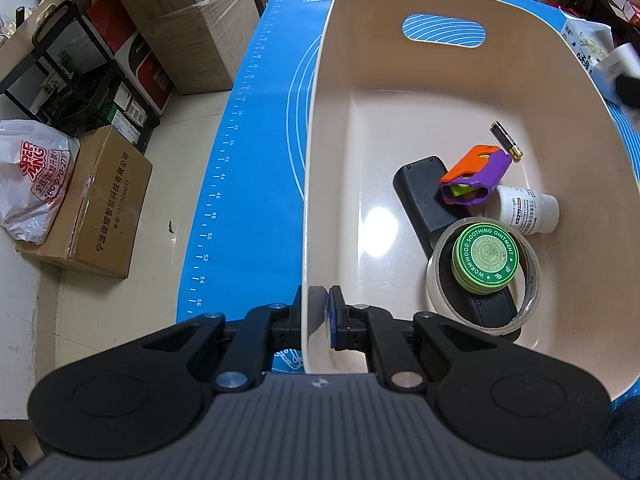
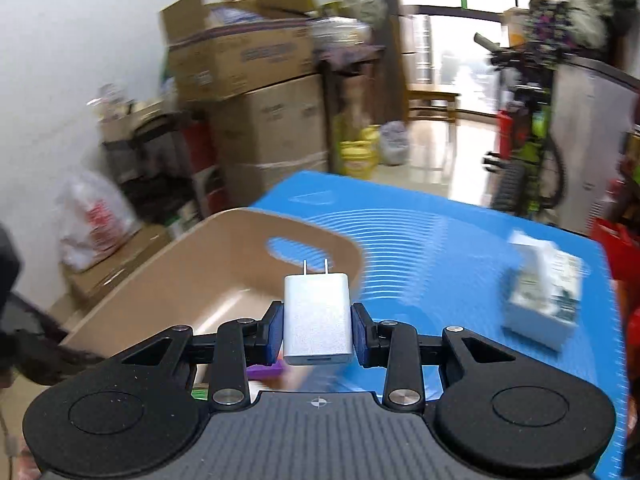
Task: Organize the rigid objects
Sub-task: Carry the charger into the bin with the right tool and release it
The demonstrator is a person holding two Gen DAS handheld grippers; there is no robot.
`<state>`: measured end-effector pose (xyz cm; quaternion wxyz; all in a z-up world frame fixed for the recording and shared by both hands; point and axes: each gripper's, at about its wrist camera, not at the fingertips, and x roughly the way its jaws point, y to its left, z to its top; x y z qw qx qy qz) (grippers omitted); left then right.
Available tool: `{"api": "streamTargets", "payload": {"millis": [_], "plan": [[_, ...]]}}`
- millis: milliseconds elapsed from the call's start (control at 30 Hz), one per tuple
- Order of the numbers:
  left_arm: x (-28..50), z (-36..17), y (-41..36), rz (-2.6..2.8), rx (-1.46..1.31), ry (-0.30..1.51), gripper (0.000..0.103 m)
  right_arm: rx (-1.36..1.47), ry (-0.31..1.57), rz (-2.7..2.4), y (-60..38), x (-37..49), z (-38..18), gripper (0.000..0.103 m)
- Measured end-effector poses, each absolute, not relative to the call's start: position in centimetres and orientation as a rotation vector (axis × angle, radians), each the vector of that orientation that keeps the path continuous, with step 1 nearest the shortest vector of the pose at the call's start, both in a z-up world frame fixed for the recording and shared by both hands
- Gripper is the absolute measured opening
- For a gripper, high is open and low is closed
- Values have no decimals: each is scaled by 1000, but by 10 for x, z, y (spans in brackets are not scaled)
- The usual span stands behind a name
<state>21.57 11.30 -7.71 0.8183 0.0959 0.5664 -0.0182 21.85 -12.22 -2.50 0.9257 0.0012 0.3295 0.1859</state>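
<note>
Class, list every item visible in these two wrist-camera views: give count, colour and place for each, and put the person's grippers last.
bin: 1, beige, on the mat
mat: 1, blue, under the bin
remote: 1, black, in the bin, under the tape roll
tape roll: 1, clear, in the bin
ointment tin: 1, green, inside the tape roll
toy: 1, orange and purple, on the remote
bottle: 1, white, lying in the bin
battery: 1, black and gold, in the bin
charger: 1, white, in the right gripper
carton: 1, white, on the mat
left gripper: clamped on the bin wall
right gripper: holding the charger
</note>
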Motion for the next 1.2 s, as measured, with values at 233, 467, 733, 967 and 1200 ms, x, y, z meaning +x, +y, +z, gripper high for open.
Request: {"api": "streamTargets", "payload": {"millis": [233, 467, 733, 967, 1200], "plan": [[216, -76, 113, -40, 207, 1207, 11, -71, 786, 489, -59, 221, -41, 43], [217, -76, 113, -41, 203, 1206, 11, -130, 960, 474, -26, 229, -76, 43], [216, -75, 112, -43, 199, 1205, 10, -233, 989, 498, -10, 216, -91, 52], [217, -77, 111, -40, 201, 1208, 10, -142, 877, 569, -28, 211, -69, 79], [216, -78, 113, -39, 195, 1207, 11, -95, 732, 520, -71, 201, -36, 81]]}}
